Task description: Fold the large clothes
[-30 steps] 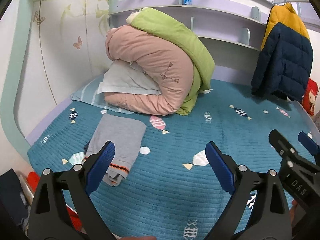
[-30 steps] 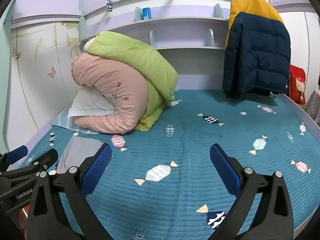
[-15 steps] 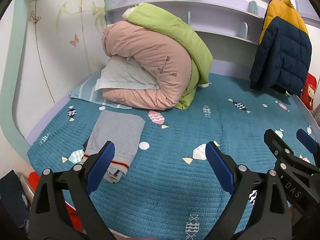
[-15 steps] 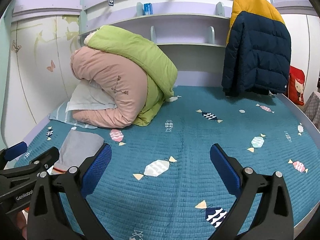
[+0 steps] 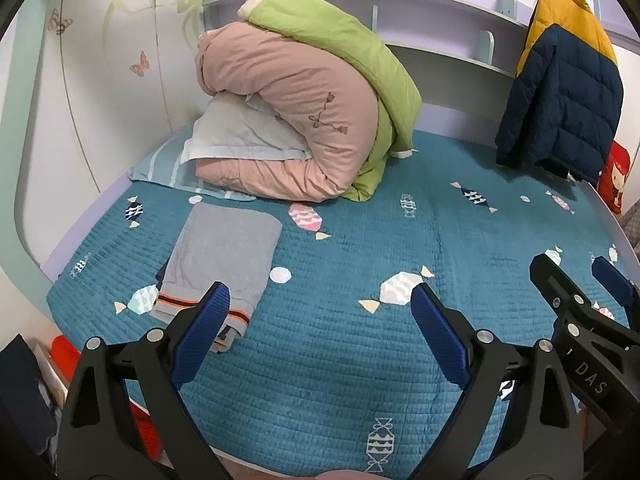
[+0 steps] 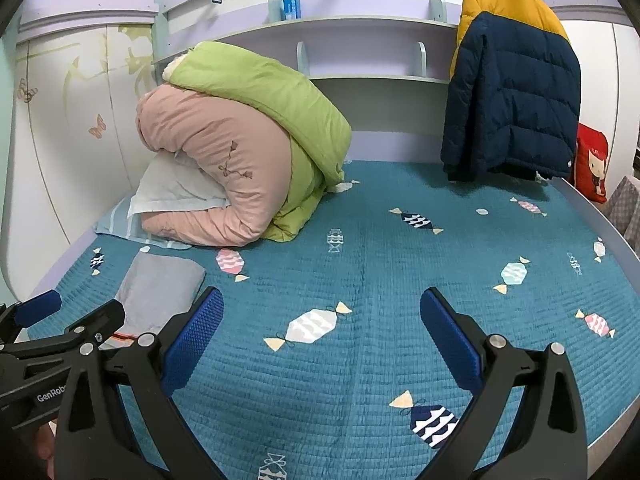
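A folded grey garment (image 5: 222, 254) with an orange-striped hem lies flat near the left front of the teal bedspread (image 5: 360, 248); the right wrist view shows the garment (image 6: 160, 290) too. My left gripper (image 5: 320, 320) hovers open above the bed's front edge, its left pad over the garment's hem, holding nothing. My right gripper (image 6: 322, 326) is open over the middle front of the bed, empty. Each gripper shows at the side of the other's view: the right gripper (image 5: 584, 276) and the left gripper (image 6: 76, 312).
A rolled pink and green duvet (image 5: 304, 112) sits on a pillow (image 5: 240, 136) at the head of the bed. A navy and yellow puffer jacket (image 6: 512, 92) hangs at the back right. A red cushion (image 6: 592, 168) stands right. Red and dark items (image 5: 60, 352) lie beside the bed.
Both grippers have tilted slightly downward and drifted forward over the bed, so the scene sits lower in view. Both stay open and empty; the grey garment has not moved.
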A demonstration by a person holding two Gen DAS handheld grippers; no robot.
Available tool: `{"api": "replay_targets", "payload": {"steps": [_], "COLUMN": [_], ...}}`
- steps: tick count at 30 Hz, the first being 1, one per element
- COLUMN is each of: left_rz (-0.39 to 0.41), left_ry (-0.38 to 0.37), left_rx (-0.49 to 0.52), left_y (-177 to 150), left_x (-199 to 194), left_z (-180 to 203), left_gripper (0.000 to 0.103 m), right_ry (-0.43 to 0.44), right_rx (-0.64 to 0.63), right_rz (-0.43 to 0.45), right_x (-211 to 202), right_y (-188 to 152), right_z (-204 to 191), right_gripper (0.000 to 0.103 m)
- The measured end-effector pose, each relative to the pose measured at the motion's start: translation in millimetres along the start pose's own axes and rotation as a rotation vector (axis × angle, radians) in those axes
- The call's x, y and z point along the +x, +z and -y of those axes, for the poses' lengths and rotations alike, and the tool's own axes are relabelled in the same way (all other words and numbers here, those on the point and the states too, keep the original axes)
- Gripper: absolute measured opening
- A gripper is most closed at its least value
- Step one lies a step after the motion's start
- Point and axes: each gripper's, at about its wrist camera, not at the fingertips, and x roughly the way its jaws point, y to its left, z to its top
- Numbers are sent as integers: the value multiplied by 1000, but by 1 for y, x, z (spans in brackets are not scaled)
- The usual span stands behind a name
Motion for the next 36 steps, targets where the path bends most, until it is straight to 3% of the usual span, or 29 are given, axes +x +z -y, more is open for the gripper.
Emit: {"api": "replay_targets", "payload": {"steps": [16,36], "left_rz": [-41,-31], "left_ry": [16,43], "left_rx": [-21,-23], "left_y": [-9,-6], "left_x": [2,-1], "left_z": [-7,-14], "left_gripper": [92,92], "right_ry": [27,44], "right_rx": [-3,-20], "right_rz": [-27,-18], "right_x": [1,-1], "right_y": [-7,-6], "right_z": [-7,-11], "right_gripper": [95,95]}}
